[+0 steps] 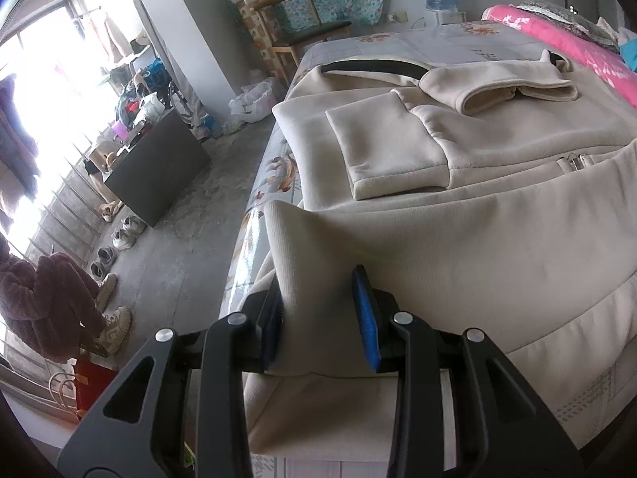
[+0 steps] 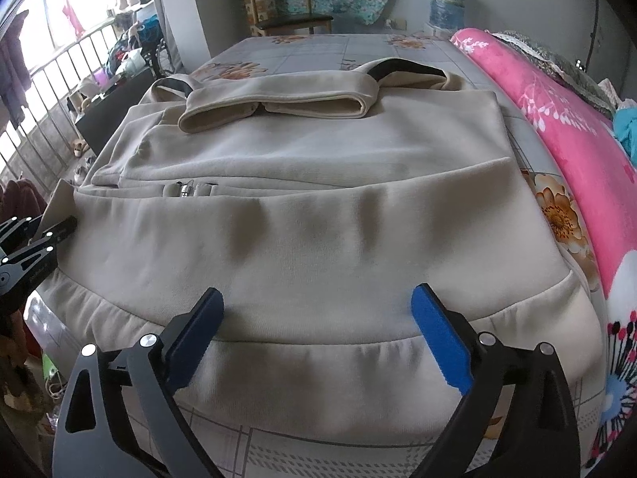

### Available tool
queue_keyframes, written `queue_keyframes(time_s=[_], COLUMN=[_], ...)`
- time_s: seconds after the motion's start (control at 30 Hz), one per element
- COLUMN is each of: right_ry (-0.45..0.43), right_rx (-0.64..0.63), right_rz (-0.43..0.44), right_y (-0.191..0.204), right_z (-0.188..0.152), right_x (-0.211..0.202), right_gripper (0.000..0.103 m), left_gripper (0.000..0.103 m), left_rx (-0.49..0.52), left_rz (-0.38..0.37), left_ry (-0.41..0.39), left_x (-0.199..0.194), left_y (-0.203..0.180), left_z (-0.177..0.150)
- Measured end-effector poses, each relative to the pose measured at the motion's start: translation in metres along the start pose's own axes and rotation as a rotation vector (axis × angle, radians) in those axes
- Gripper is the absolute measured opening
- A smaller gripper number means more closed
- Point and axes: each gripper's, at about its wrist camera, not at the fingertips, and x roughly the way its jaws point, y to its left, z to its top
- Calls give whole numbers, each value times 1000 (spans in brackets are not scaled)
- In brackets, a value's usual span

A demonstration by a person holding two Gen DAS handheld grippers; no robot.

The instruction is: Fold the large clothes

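Observation:
A large beige zip jacket [image 1: 458, 231] lies flat on the bed, with both sleeves folded across its chest and the cuffs [image 2: 278, 107] meeting near the collar. My left gripper [image 1: 318, 306] is shut on a raised fold of the jacket's lower left corner, and cloth fills the gap between its blue pads. In the right wrist view the jacket [image 2: 318, 215] spreads out ahead, and the left gripper [image 2: 36, 247] shows at its left edge. My right gripper [image 2: 318, 318] stands wide open just over the ribbed hem, with nothing pinched between its pads.
The bed sheet [image 2: 318, 47] is floral and grey. A pink quilt [image 2: 577, 127] runs along the bed's right side. Left of the bed are the floor, a dark cabinet [image 1: 159, 167], several shoes [image 1: 115, 239] and a wooden chair [image 1: 294, 28].

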Motion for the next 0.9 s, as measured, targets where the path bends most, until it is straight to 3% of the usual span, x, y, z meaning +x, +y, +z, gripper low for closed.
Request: queue_keyframes(time_s=[0.2,0.43,0.63,0.9], right_ry=[-7,-112,-122,-81], right_rx=[15,85,119,114], right_rz=[36,130,52,39], right_y=[-6,-59,-107,-122], right_z=[0,3,21,44], right_x=[-4,-51,-61,-28], right_gripper=[94,94,82,65], left_gripper=[32,32,32,32], left_rx=[-6,-12,-35,-44], left_rz=[8,13,3,-23], left_ry=[2,5,3,12], left_x=[0,1,1,3], left_y=[0,0,3,7], left_z=[1,2,2,4])
